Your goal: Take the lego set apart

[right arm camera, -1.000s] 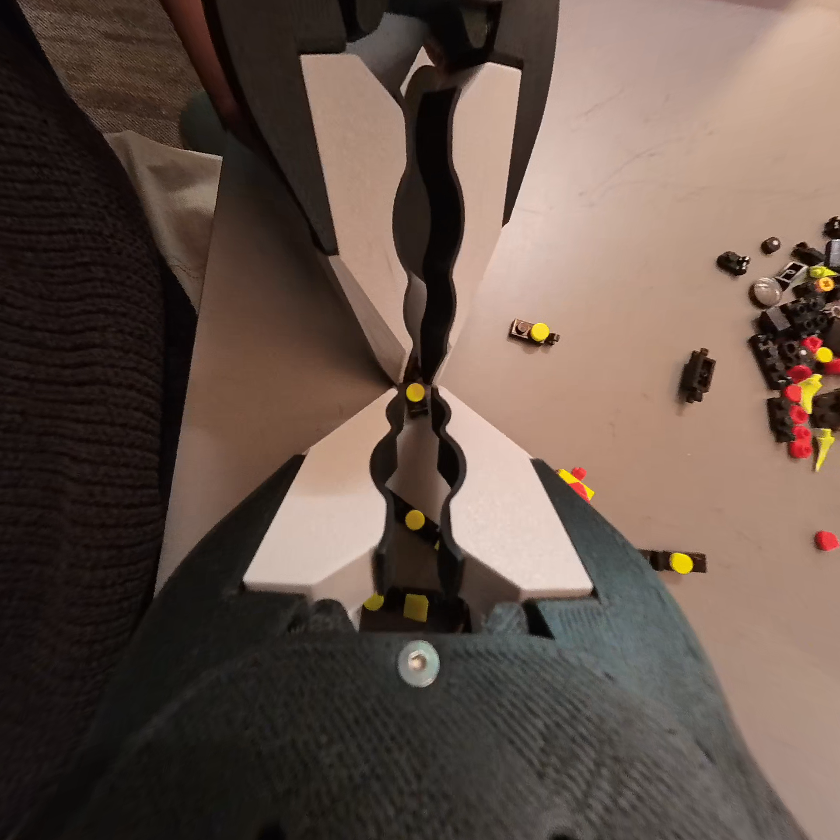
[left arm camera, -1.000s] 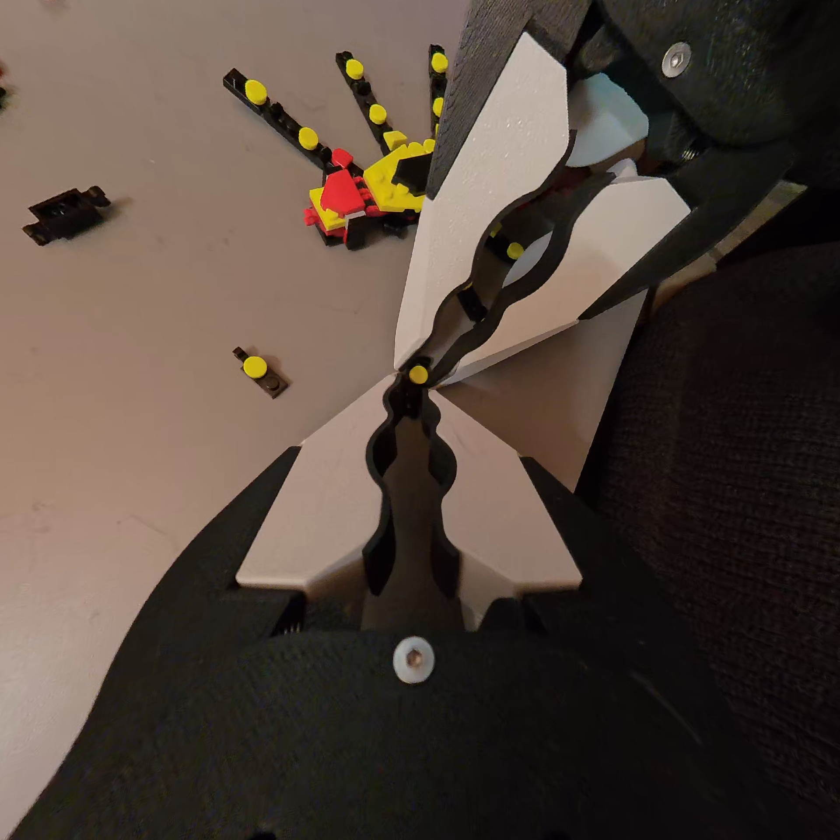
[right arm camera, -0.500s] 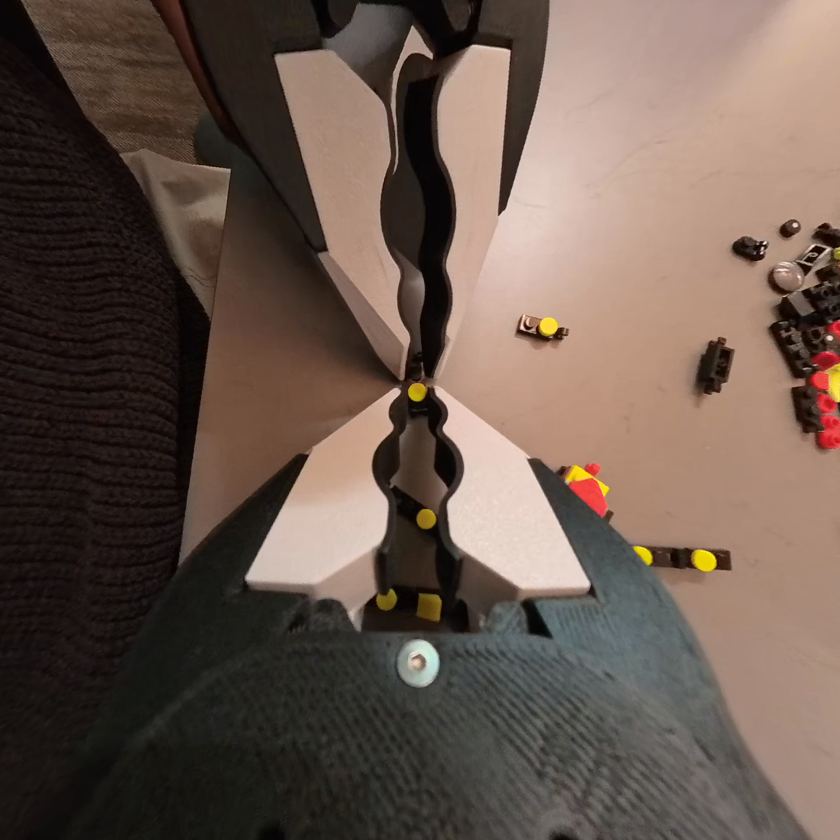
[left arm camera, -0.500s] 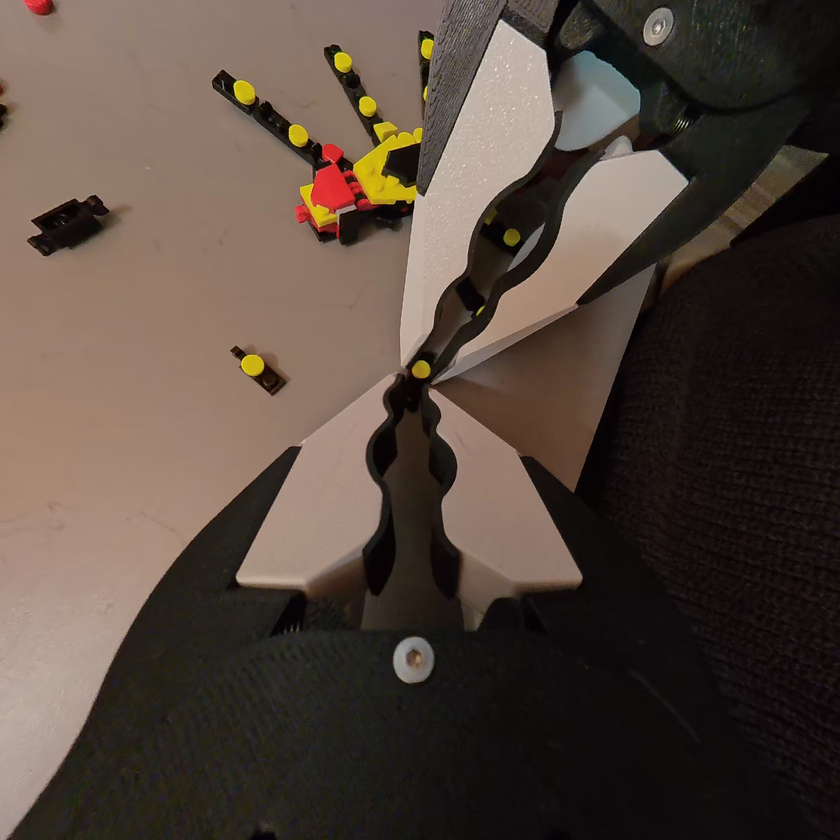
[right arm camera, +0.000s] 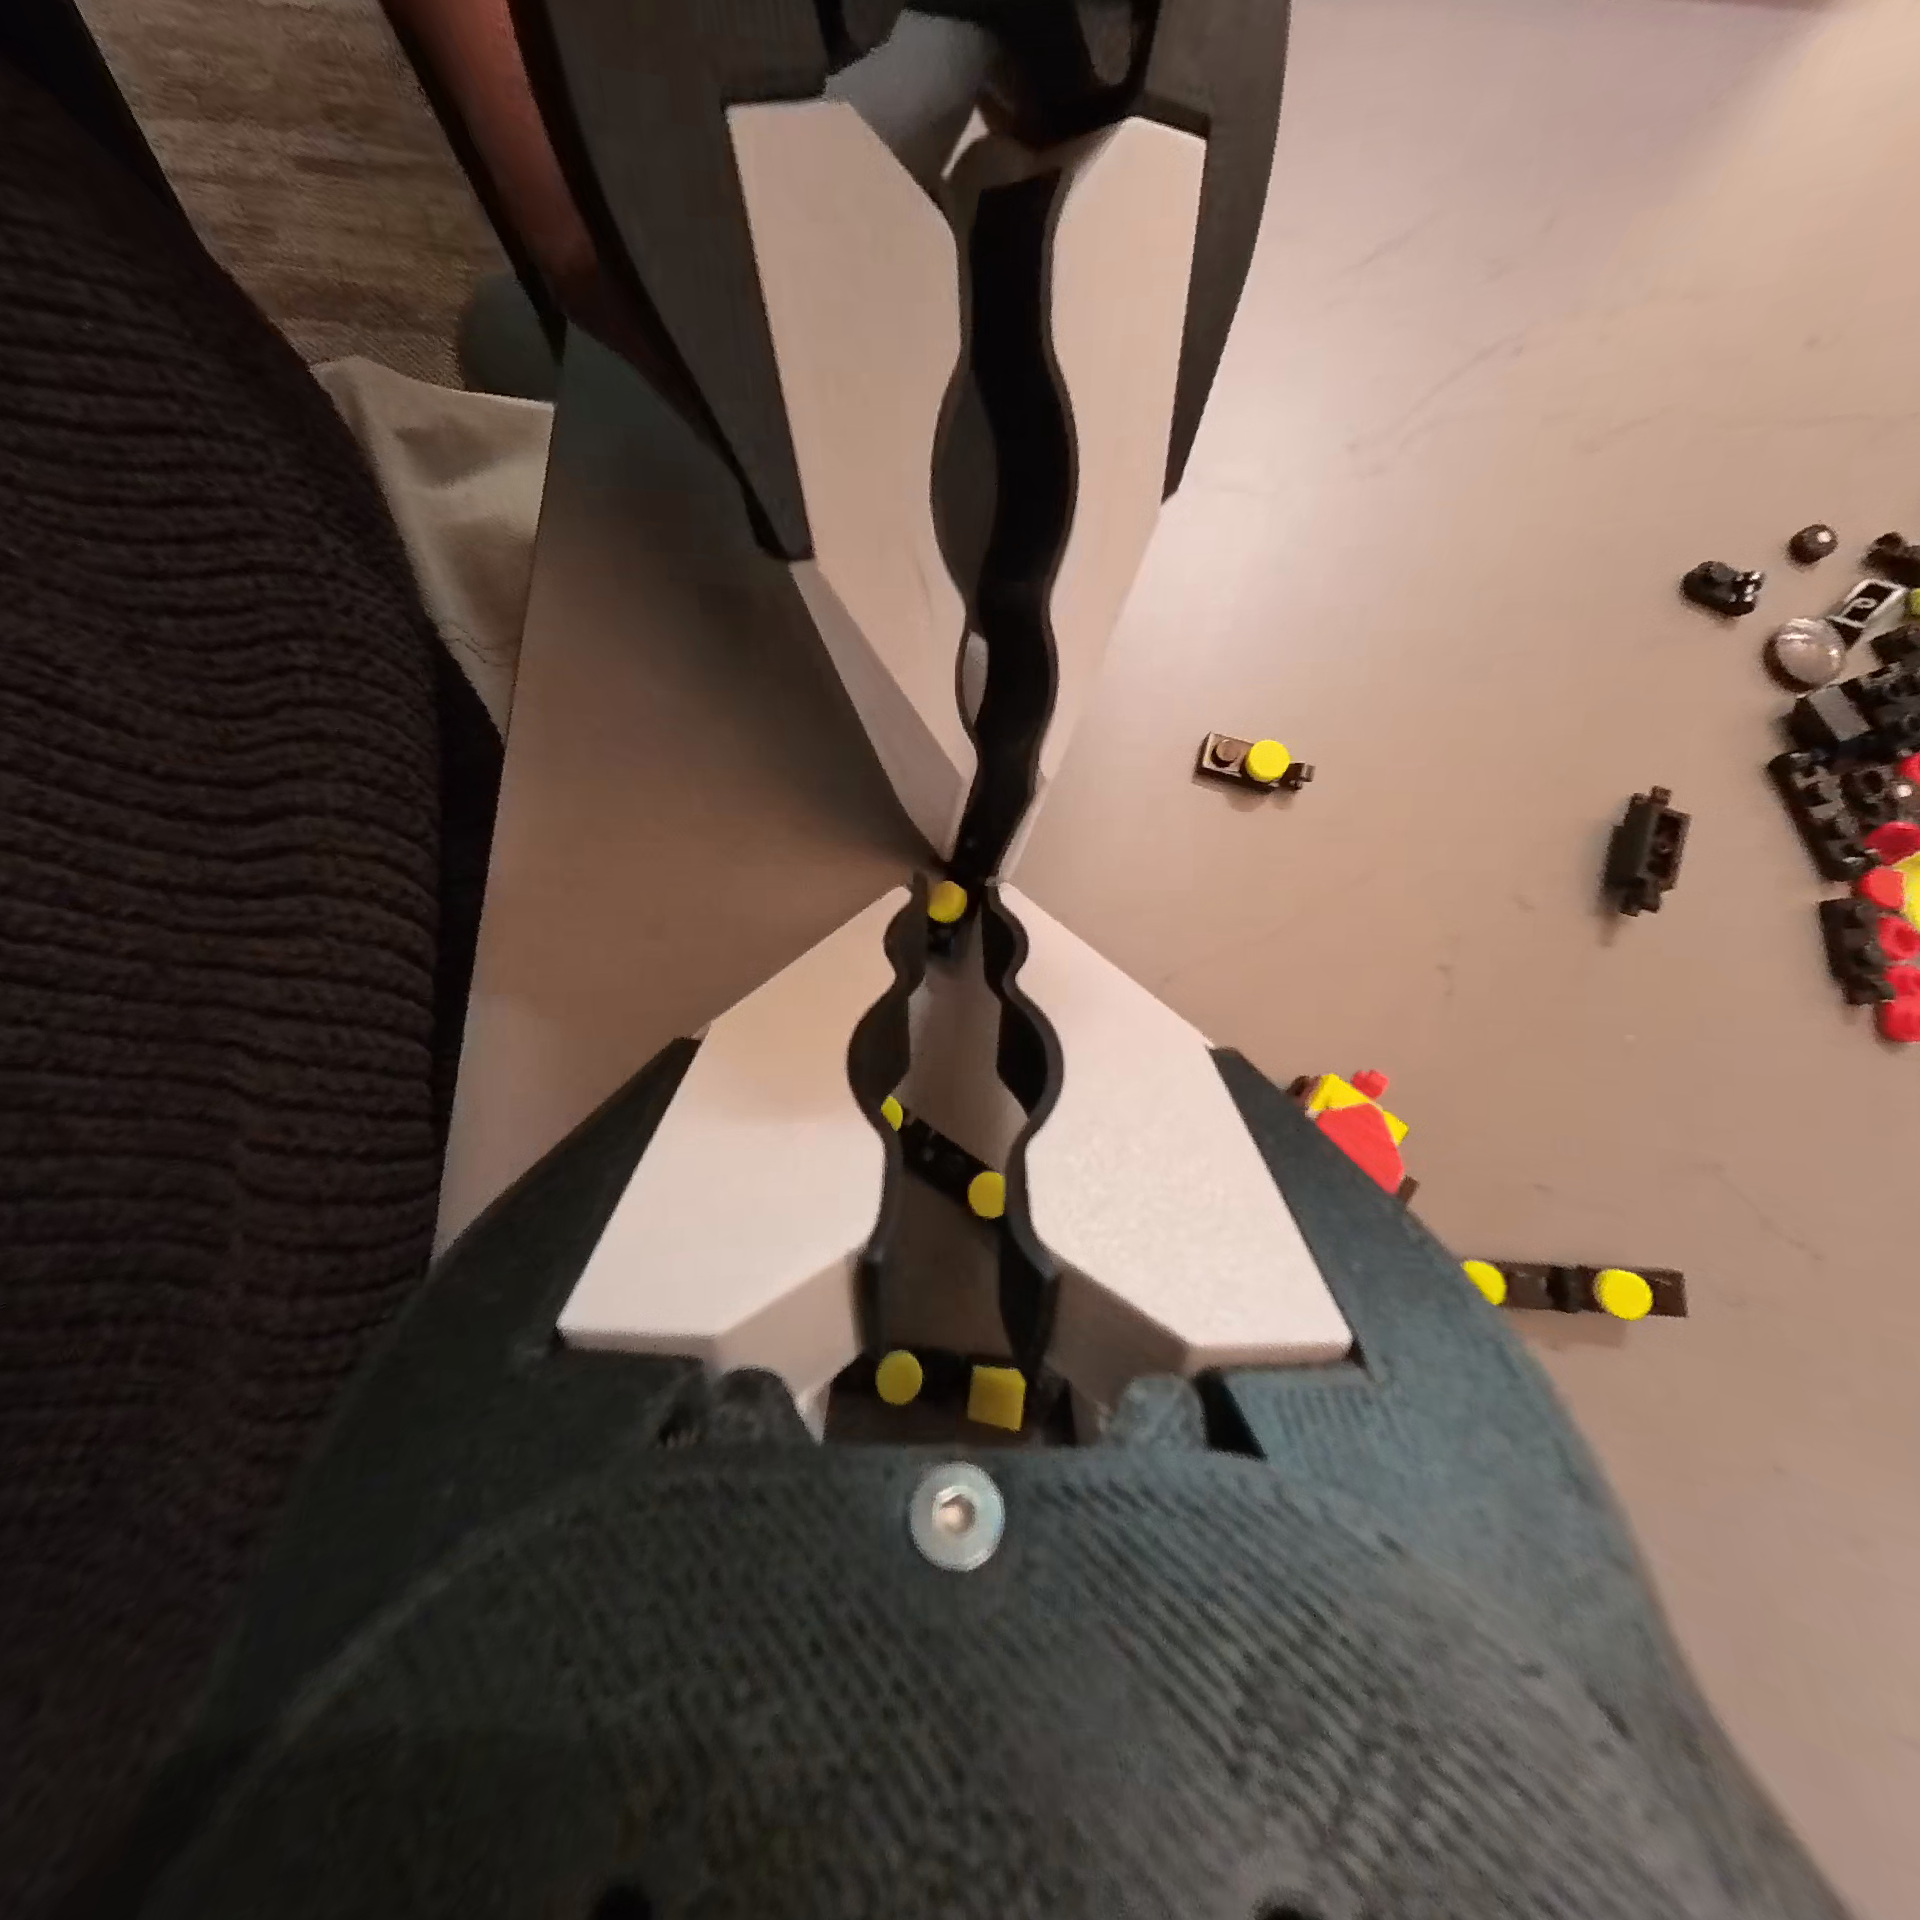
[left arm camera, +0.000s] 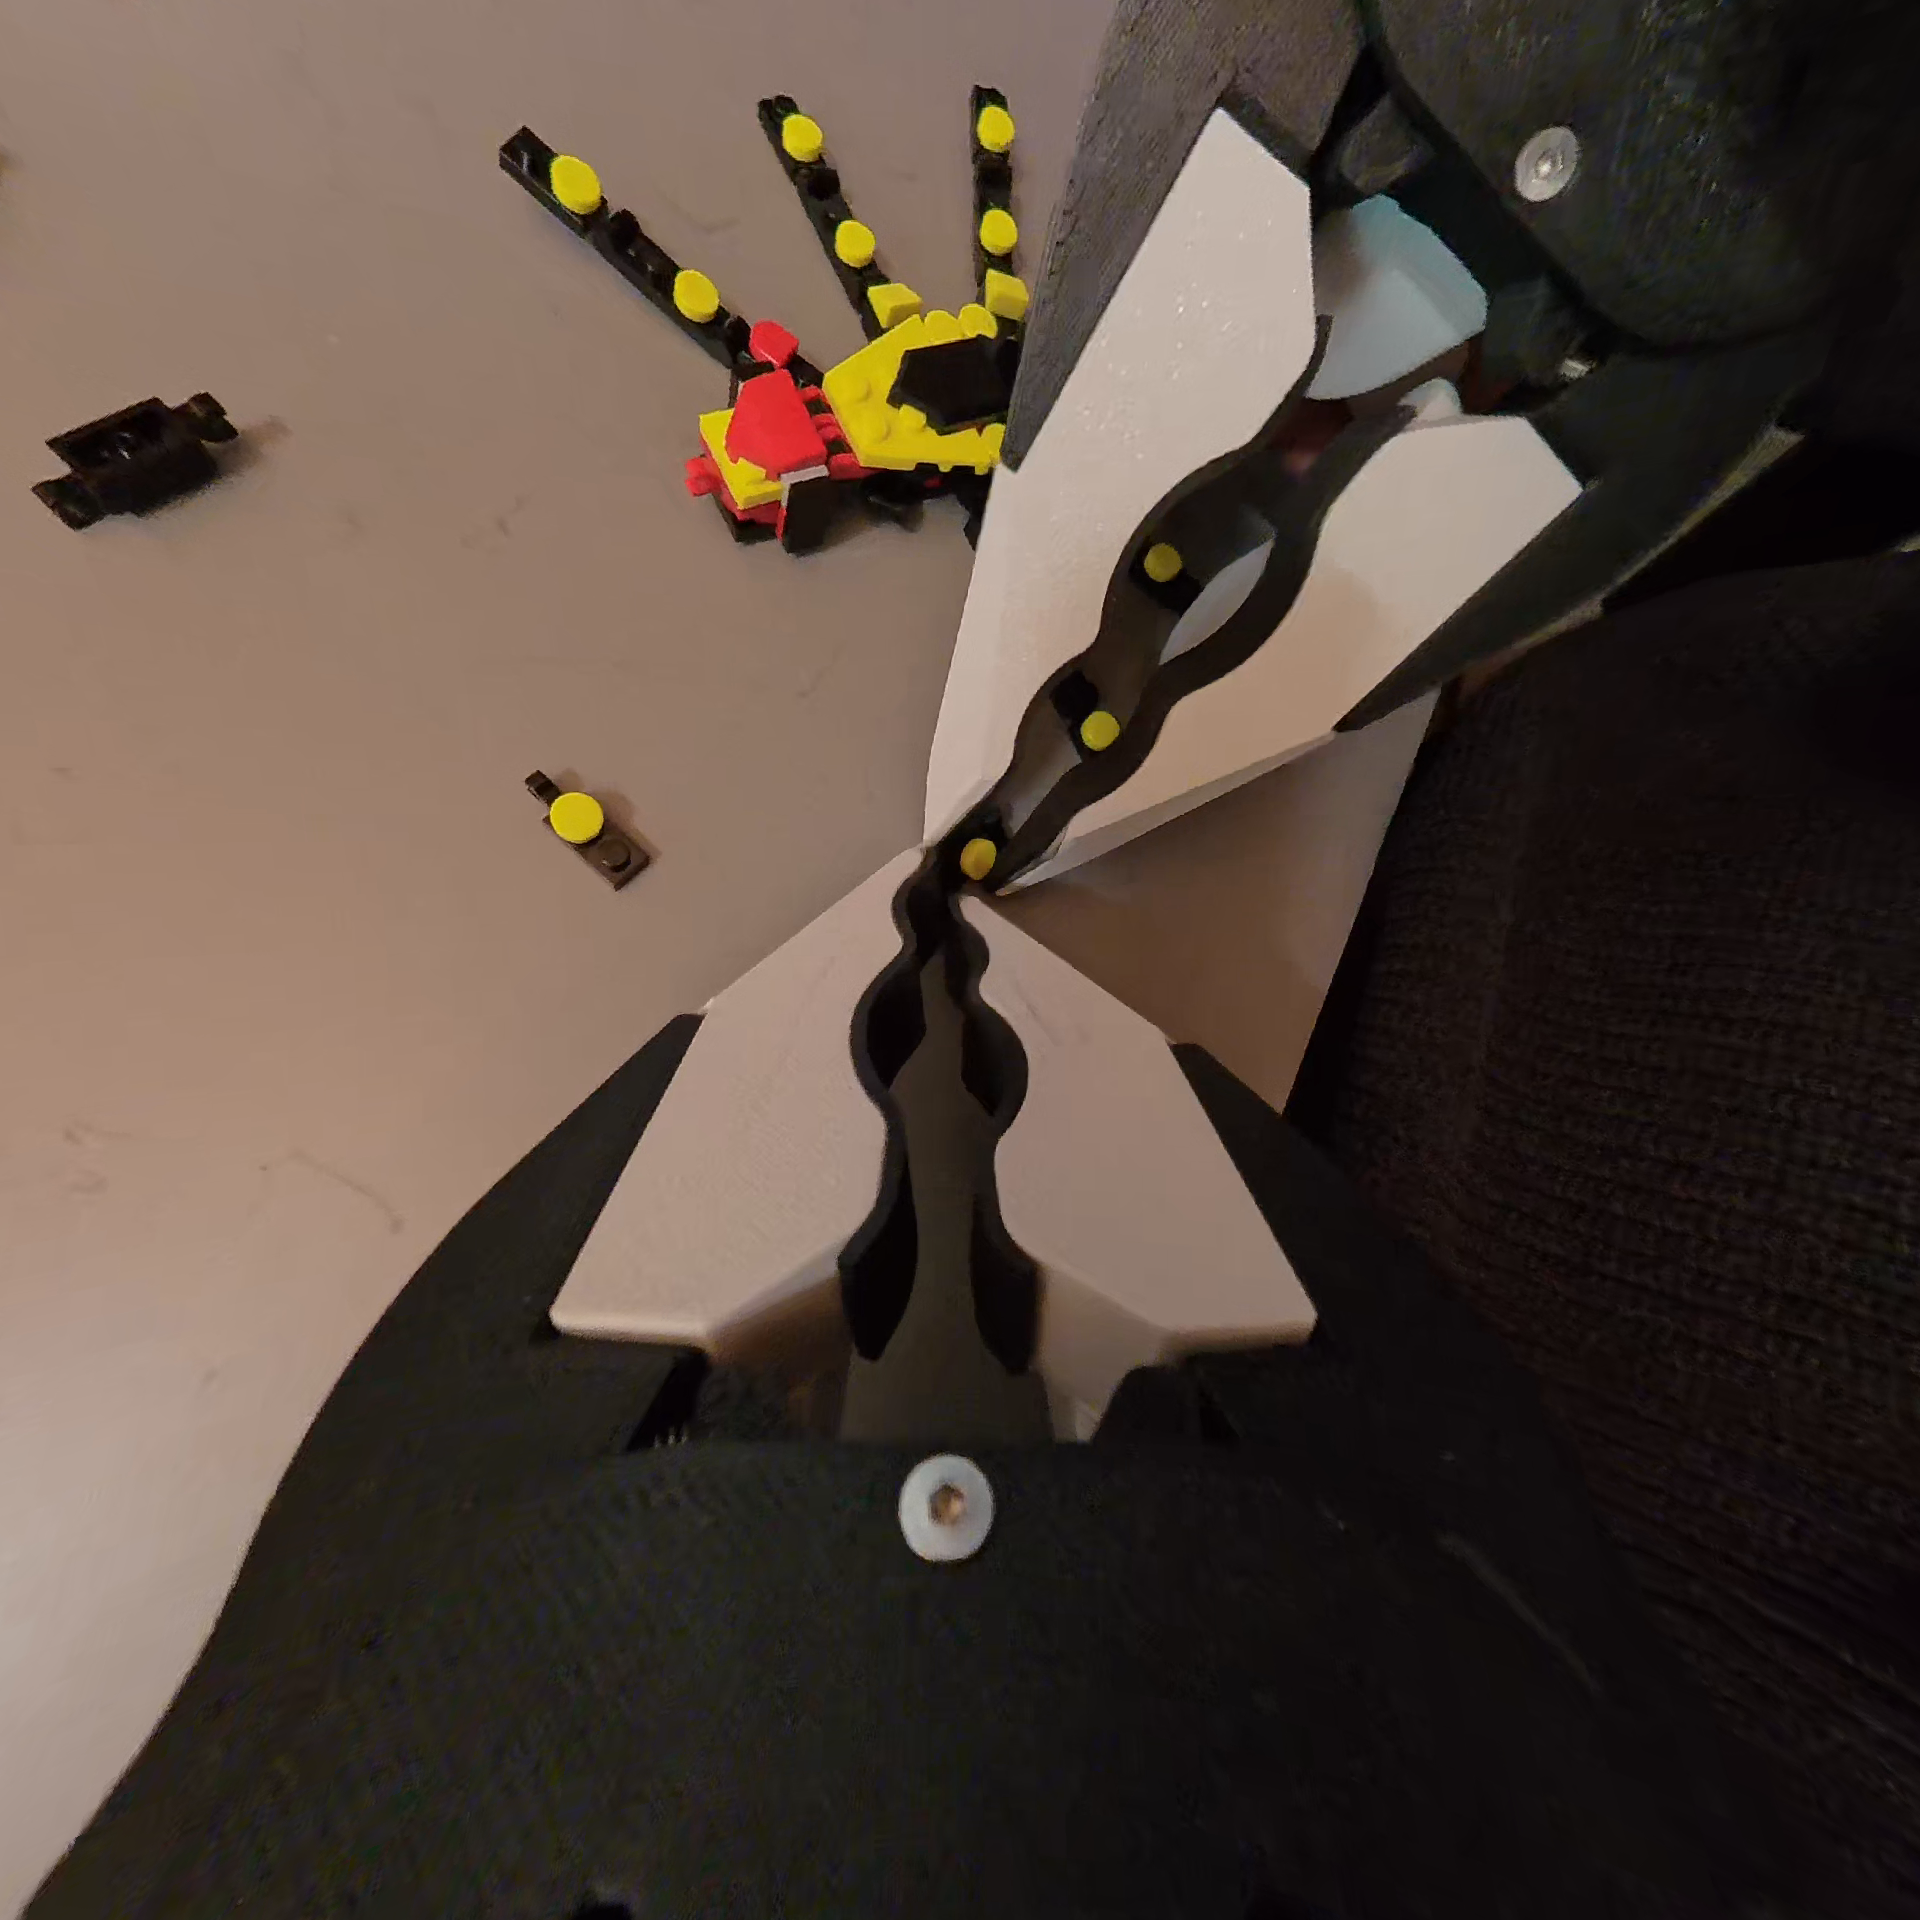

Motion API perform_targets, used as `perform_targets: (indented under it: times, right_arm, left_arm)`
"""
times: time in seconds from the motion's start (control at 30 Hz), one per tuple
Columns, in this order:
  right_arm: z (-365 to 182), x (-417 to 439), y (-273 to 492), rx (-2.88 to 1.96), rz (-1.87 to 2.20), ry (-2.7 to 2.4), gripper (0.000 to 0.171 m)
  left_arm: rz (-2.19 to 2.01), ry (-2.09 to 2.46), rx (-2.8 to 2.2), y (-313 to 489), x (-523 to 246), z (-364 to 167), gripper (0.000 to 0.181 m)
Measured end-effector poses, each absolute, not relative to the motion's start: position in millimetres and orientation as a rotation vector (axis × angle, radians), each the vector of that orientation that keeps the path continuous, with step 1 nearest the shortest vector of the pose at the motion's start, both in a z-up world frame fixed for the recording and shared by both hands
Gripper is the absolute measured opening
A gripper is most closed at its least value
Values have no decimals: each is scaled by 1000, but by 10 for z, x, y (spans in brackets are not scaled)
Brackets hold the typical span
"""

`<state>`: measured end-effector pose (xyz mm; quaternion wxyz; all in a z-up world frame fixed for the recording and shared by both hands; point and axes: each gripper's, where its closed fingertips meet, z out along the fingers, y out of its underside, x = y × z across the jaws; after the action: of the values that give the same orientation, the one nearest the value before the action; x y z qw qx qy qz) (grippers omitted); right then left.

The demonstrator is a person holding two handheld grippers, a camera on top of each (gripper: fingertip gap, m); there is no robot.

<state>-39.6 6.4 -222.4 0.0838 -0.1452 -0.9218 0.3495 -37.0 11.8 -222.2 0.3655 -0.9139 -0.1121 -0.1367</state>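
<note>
My left gripper (left arm camera: 951, 883) and right gripper (left arm camera: 997, 862) meet tip to tip above the table. Both are shut on one small black piece with a yellow stud (left arm camera: 977, 857), each from an opposite end. In the right wrist view my right gripper (right arm camera: 951, 914) comes from below, the left gripper (right arm camera: 982, 847) from above, and the piece (right arm camera: 945, 900) sits between them. The lego model (left arm camera: 862, 416), yellow and red with black strips bearing yellow studs, lies on the table behind the right gripper, partly hidden. One strip (right arm camera: 945, 1153) shows through the right fingers' gap.
A loose black plate with a yellow stud (left arm camera: 587, 831) (right arm camera: 1252, 764) and a black clip piece (left arm camera: 130, 457) (right arm camera: 1647, 847) lie on the beige table (left arm camera: 260, 1039). A pile of loose bricks (right arm camera: 1849, 790) lies at the right. Dark knit fabric (left arm camera: 1610, 1039) (right arm camera: 208, 831) borders the table's edge. My left and right fingertips are right by each other.
Both grippers stay pinched tip to tip on the small piece. The views have shifted only slightly; more of the strip under the right gripper shows through its gap.
</note>
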Motion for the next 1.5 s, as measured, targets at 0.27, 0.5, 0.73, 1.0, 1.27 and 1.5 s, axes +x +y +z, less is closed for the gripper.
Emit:
perform_targets:
  times: [0.27,0.5,0.73,1.0,1.27,1.5]
  right_arm:
    - [-2224,-412,81,-502,1076,-2759,12]
    - [-2190,-429,94,-509,1082,-2742,17]
    - [-2203,-437,78,-525,1076,-2738,7]
    - [-2200,-451,92,-523,1056,-2732,10]
    - [-2231,-425,97,-530,1020,-2753,7]
    - [-2233,-413,100,-625,1025,-2768,7]
  left_arm:
    - [-267,-192,-2334,122,-384,-2173,1]
    - [-219,-187,-2345,137,-406,-2187,0]
    - [-228,-203,-2360,140,-400,-2226,0]
    - [-227,-225,-2383,136,-398,-2227,0]
    - [-240,-280,-2395,135,-393,-2227,0]
    - [-205,-291,-2429,148,-365,-2232,0]
